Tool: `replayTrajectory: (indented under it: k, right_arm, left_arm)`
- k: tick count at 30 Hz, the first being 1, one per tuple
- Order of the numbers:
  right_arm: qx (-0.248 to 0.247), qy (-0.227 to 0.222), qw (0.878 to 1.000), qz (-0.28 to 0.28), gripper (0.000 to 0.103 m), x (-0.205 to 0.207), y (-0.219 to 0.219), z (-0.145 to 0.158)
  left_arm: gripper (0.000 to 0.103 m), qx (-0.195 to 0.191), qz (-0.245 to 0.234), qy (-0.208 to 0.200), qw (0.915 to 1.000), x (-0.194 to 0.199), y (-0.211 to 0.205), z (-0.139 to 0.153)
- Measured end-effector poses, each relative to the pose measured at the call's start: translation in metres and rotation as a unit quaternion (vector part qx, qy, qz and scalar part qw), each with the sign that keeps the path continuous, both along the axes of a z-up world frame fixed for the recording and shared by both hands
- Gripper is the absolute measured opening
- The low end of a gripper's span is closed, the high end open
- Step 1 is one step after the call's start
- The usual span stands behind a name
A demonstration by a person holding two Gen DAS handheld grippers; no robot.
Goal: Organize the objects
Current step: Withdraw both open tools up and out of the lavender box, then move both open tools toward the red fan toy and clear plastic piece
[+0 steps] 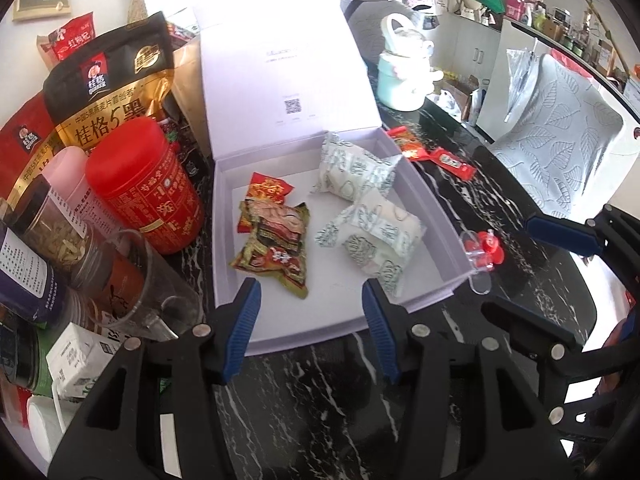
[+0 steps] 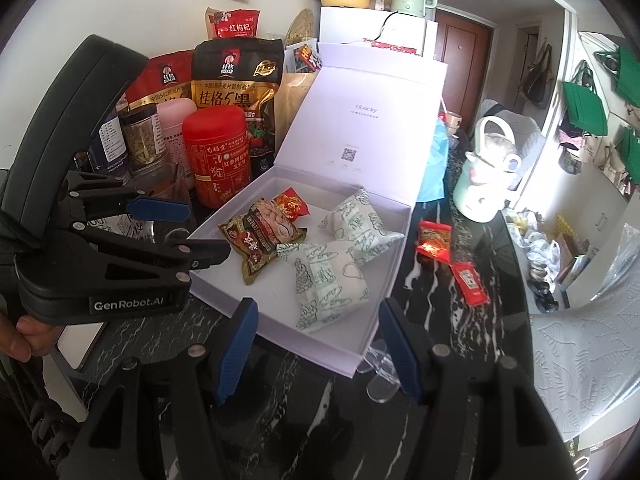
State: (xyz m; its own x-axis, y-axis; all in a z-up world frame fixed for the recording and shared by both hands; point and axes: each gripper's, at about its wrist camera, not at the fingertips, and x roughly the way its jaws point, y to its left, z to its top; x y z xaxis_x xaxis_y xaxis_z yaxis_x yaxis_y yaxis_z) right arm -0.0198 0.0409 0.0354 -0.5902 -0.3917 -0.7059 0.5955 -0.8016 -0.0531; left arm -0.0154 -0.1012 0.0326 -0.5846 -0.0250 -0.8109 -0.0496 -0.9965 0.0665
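Observation:
A white box [image 1: 436,236] with its lid [image 1: 280,64] raised stands on the black marble table. Inside lie two white-and-green packets [image 1: 356,168], [image 1: 376,236], a green-and-red snack packet [image 1: 276,248] and a small red packet [image 1: 270,188]. Outside, to the box's right, lie two red packets [image 2: 434,240], [image 2: 470,282] and a clear plastic piece with red suckers [image 1: 480,246]. My left gripper [image 1: 310,308] hangs open before the box's near edge, nothing between its fingers. My right gripper [image 2: 318,328] is open too, over the box's near corner and holding nothing. Each gripper shows in the other's view: right gripper [image 1: 508,266], left gripper [image 2: 208,232].
Left of the box crowd a red canister [image 1: 144,188], oat bags [image 1: 108,92], jars, a glass cup [image 1: 160,292] and a milk carton [image 1: 76,356]. A mint pot [image 1: 404,76] stands at the back right. A leaf-patterned chair cover [image 1: 560,148] is beyond the table's right edge.

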Motion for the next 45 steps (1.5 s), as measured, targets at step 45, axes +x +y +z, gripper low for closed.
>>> replayTrajectory:
  k: [45]
  right_arm:
    - [-0.024,-0.055,0.988,-0.143,0.064,0.005,0.145,-0.053]
  left_arm:
    - [0.051,0.021,-0.178,-0.049,0.9827,-0.025,0.157,-0.059]
